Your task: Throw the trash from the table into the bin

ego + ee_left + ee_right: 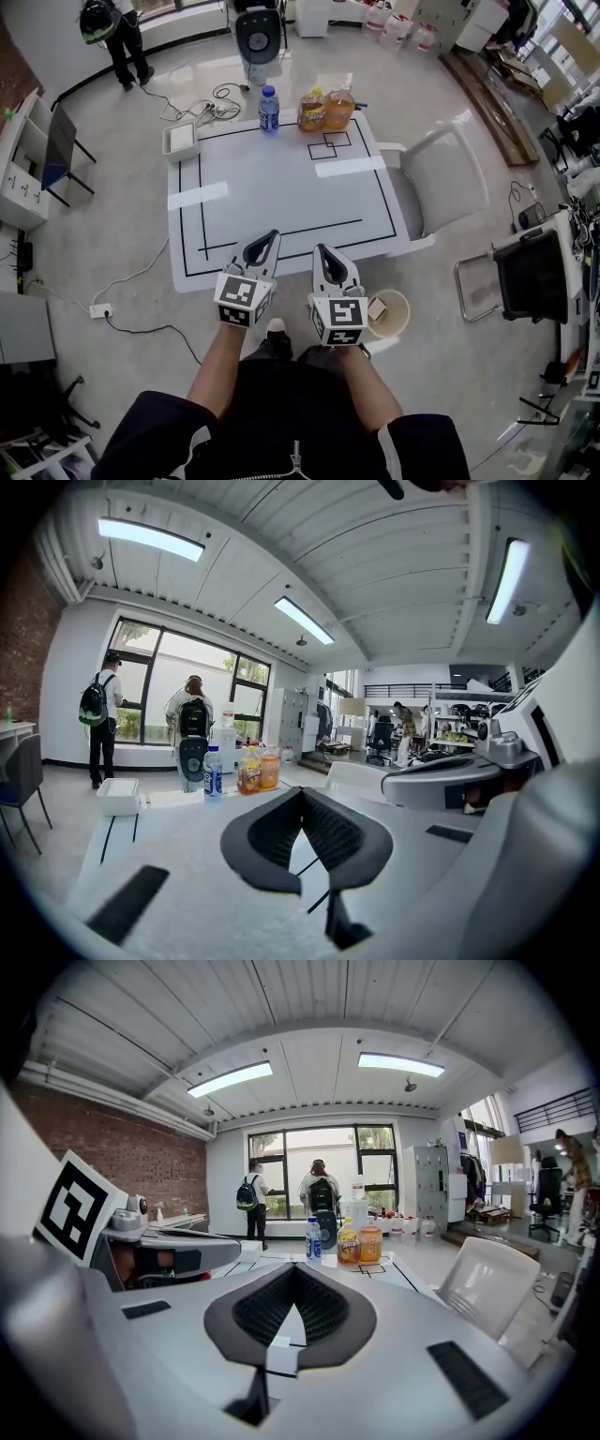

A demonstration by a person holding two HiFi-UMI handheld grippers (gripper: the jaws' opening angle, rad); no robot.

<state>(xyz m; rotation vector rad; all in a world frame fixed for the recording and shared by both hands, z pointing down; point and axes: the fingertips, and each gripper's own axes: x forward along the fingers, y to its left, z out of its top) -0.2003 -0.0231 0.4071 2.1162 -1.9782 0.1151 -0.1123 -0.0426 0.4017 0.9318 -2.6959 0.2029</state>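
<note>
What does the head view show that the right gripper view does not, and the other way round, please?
Only the head view shows the bin on the floor beside the right tool, and the power strip on the floor left of the table. Only the right gripper view shows the ceiling lights. Both show the water bottle, the two orange drink bottles and the white chair.
</note>
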